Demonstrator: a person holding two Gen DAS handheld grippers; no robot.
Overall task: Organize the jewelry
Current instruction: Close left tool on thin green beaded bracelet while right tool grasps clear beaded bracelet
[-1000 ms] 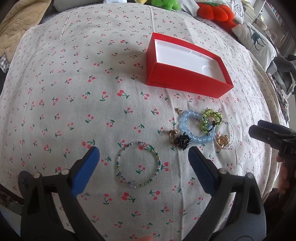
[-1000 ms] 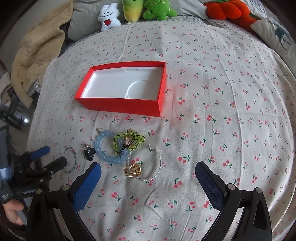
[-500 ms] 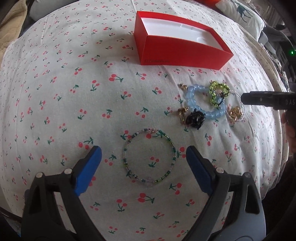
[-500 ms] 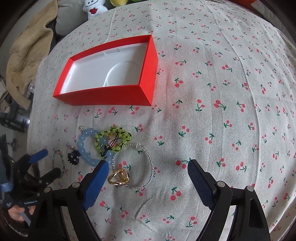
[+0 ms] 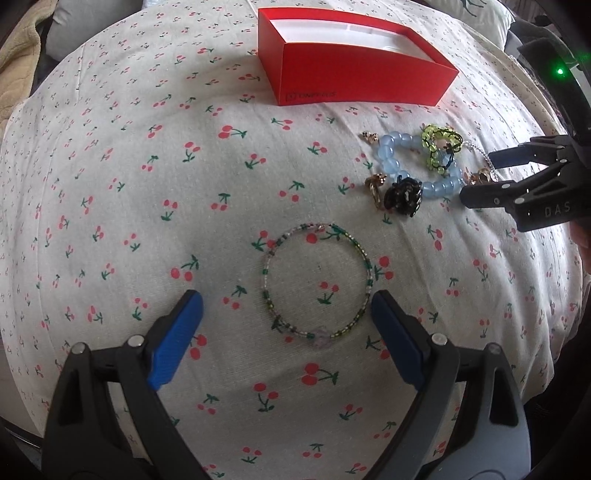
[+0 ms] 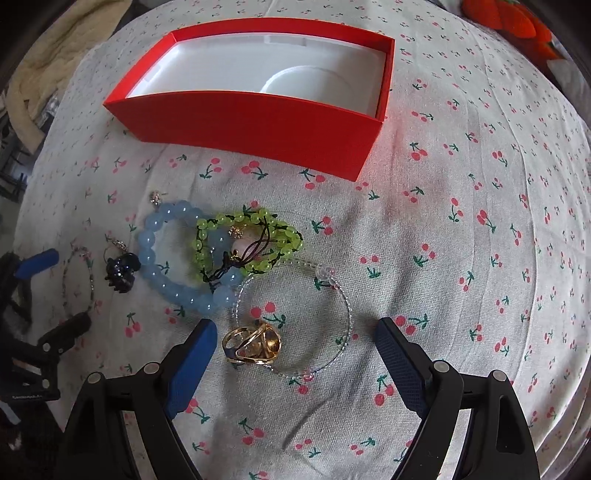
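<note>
Blue bracelet (image 6: 173,266) overlaps green bracelet (image 6: 251,242) (red box (image 6: 258,122) behind).

Setting: a home bedroom. Work surface is a bed covered by an off-white cotton sheet printed with small red cherries (image 6: 461,206), soft and lightly creased. At the head end lies a grey pillow (image 5: 61,35); a beige quilted blanket (image 6: 48,62) is bunched along the left edge. An orange-red plush toy (image 6: 509,18) sits at the far right corner. Beyond the bed edge, part of a dark floor with cluttered furniture legs (image 6: 11,162) is visible, too blurred to identify further.
</note>
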